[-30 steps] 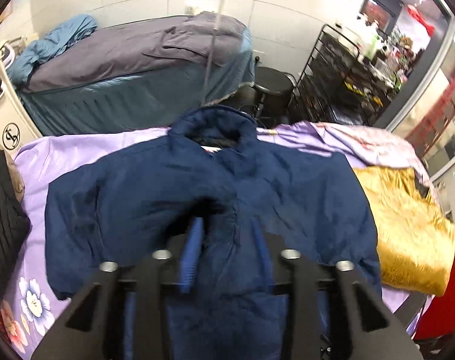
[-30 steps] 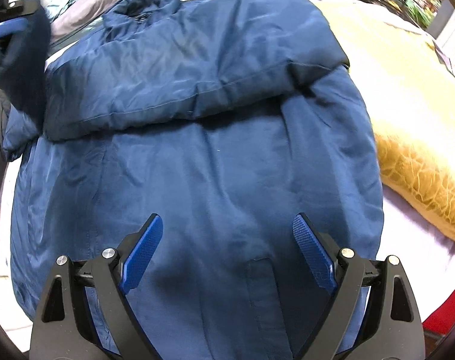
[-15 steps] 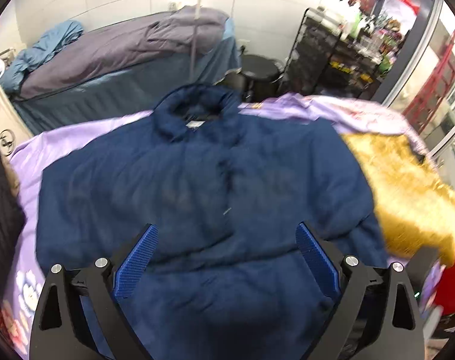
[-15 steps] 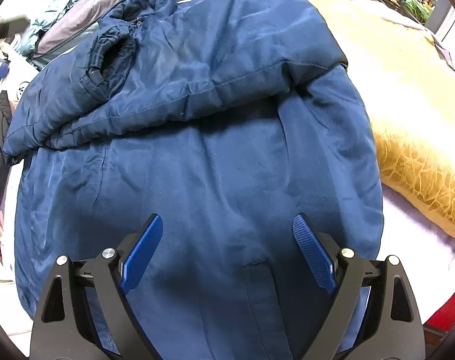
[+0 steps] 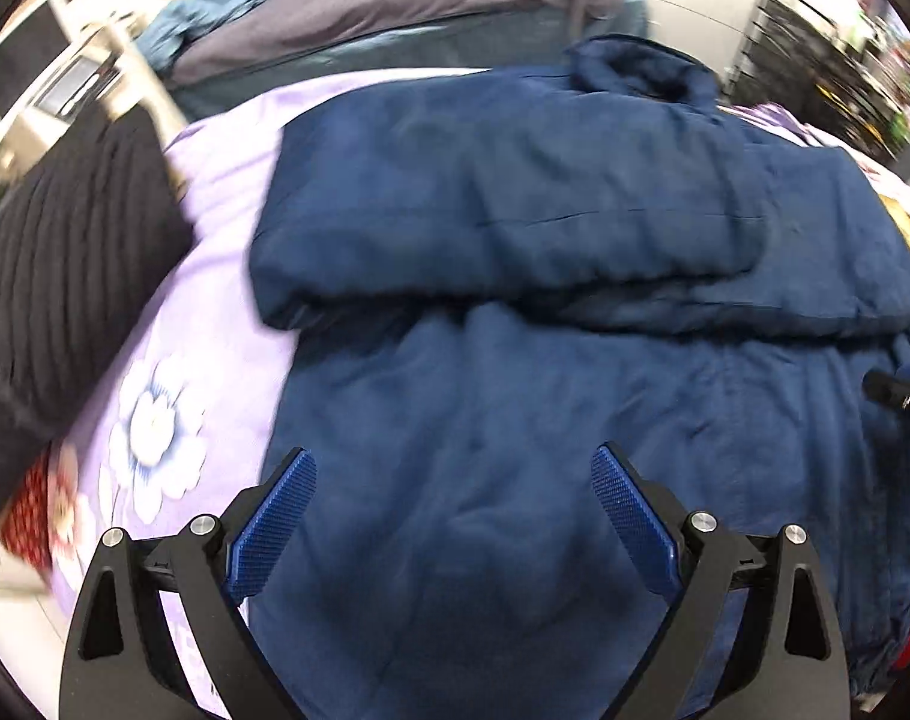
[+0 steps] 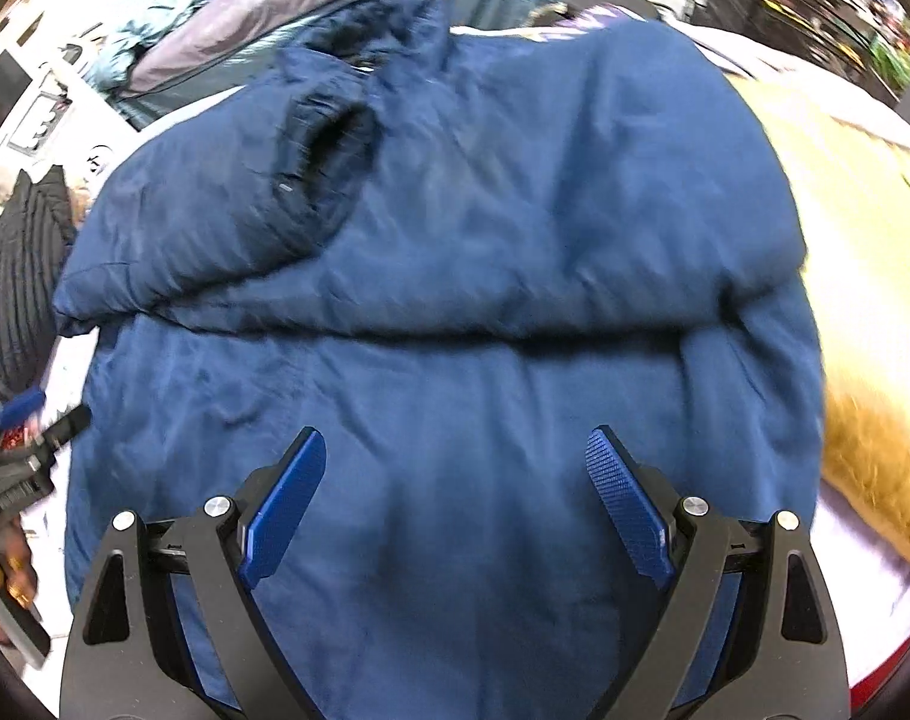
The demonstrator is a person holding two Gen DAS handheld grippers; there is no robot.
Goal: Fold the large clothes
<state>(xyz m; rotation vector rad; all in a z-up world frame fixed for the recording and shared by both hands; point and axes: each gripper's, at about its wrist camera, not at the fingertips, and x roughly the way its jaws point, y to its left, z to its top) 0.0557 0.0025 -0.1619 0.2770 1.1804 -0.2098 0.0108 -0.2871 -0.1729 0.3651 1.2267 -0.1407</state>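
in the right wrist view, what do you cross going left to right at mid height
black ribbed garment → blue jacket → golden fabric

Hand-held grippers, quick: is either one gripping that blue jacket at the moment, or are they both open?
Left hand-held gripper: open, holding nothing, above the jacket.
Right hand-held gripper: open, holding nothing, also above the jacket.

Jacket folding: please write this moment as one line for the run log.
jacket: both sleeves folded across chest | left gripper: open, empty, above hem | right gripper: open, empty | sheet: under jacket
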